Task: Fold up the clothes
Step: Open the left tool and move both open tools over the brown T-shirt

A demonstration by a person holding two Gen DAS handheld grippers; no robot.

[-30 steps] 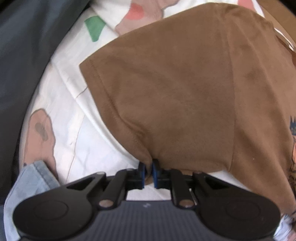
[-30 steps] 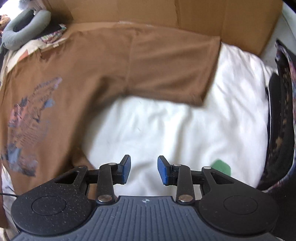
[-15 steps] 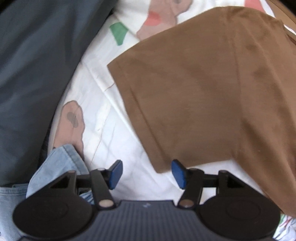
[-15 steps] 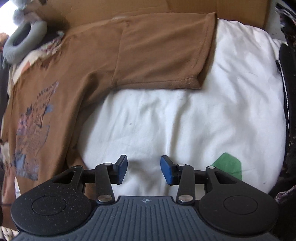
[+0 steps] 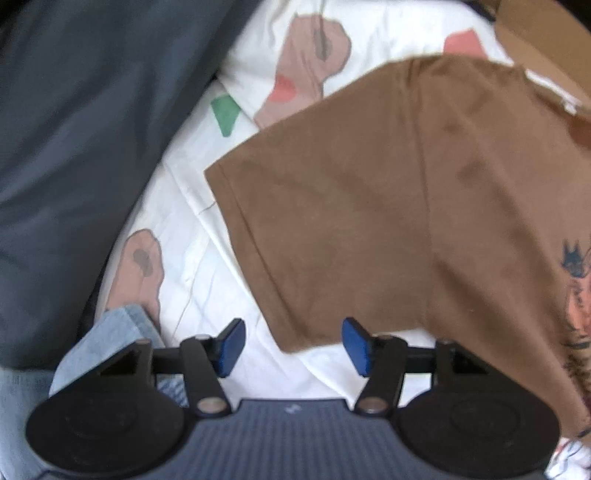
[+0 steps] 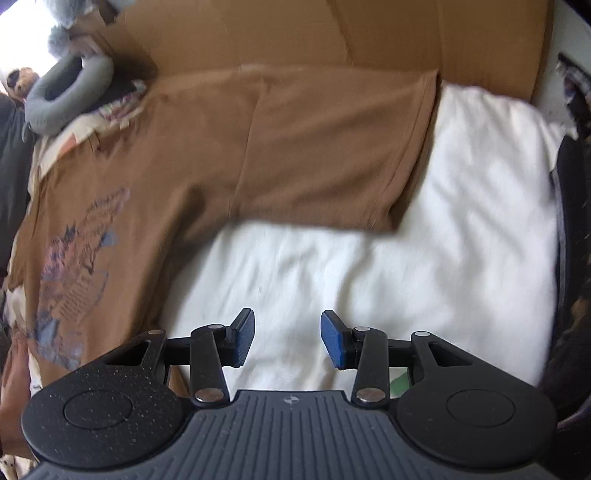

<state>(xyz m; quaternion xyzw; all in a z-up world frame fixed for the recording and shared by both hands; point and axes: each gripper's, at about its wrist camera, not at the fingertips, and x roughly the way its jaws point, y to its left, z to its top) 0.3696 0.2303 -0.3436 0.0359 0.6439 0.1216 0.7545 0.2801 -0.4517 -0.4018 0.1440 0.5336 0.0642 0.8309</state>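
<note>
A brown T-shirt (image 5: 388, 199) with a printed picture on its front lies spread on a white patterned bedsheet (image 5: 207, 258). In the left wrist view its sleeve lies flat, the sleeve corner just ahead of my left gripper (image 5: 293, 345), which stands open with nothing between its blue pads. In the right wrist view the other sleeve (image 6: 332, 147) of the T-shirt (image 6: 122, 221) lies flat at the top. My right gripper (image 6: 288, 339) hovers open over bare white sheet (image 6: 406, 277), holding nothing.
A dark grey cloth (image 5: 74, 147) fills the left of the left wrist view, with light blue denim (image 5: 110, 332) below it. Brown cardboard (image 6: 332, 33) lines the far side. A grey ring-shaped cushion (image 6: 62, 99) sits far left, dark patterned fabric (image 6: 572, 258) at the right.
My left gripper let go of the sleeve corner, opened and pulled back up; the sleeve now lies flat. My right gripper widened a little and shifted over the sheet.
</note>
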